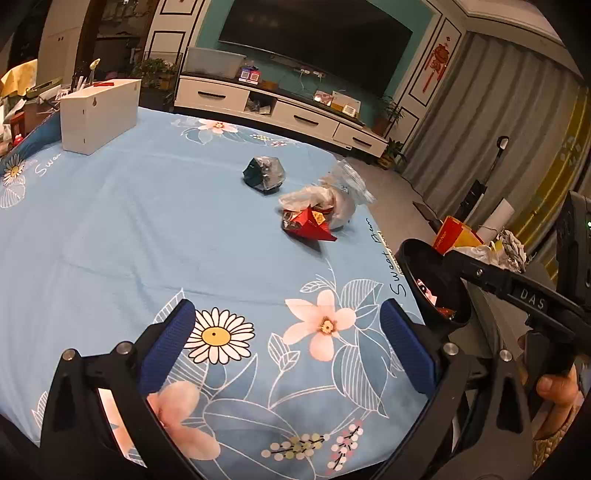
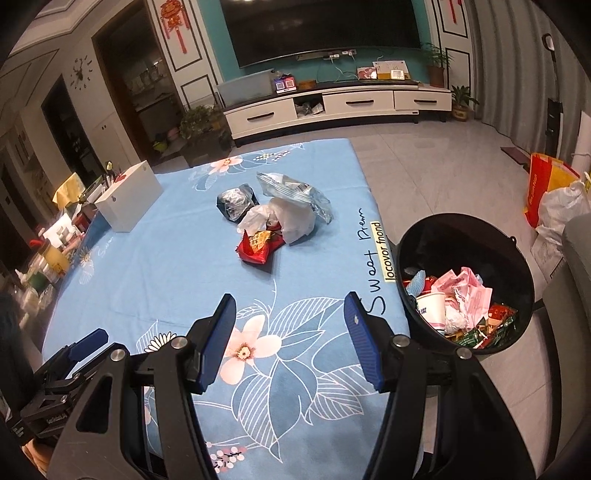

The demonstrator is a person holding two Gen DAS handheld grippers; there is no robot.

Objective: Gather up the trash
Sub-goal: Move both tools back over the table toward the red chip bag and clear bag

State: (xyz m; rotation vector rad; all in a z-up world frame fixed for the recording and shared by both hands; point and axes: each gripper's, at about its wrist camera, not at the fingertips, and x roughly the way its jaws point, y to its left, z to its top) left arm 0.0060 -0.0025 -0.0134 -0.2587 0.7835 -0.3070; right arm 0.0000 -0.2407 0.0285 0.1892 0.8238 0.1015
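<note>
Table [image 2: 155,266] carries the remaining trash mid-surface, well ahead of both tools. Black bin [image 2: 436,236] sits just off the table's right edge, part full, so drops are short. Trash cluster: silver bag [image 2: 295,192], white plastic [image 2: 291,218], dark wad [image 2: 236,201], red wrapper [image 2: 258,247]. Left gripper [image 1: 286,343] and right gripper [image 2: 290,336] both spread, empty, low over near edge.

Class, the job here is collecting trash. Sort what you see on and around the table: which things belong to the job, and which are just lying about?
Belongs to the job:
red wrapper
white plastic bag
silver snack bag
dark crumpled wrapper
black bin
left gripper, open
right gripper, open

Just lying about:
white box
television
potted plant
</note>
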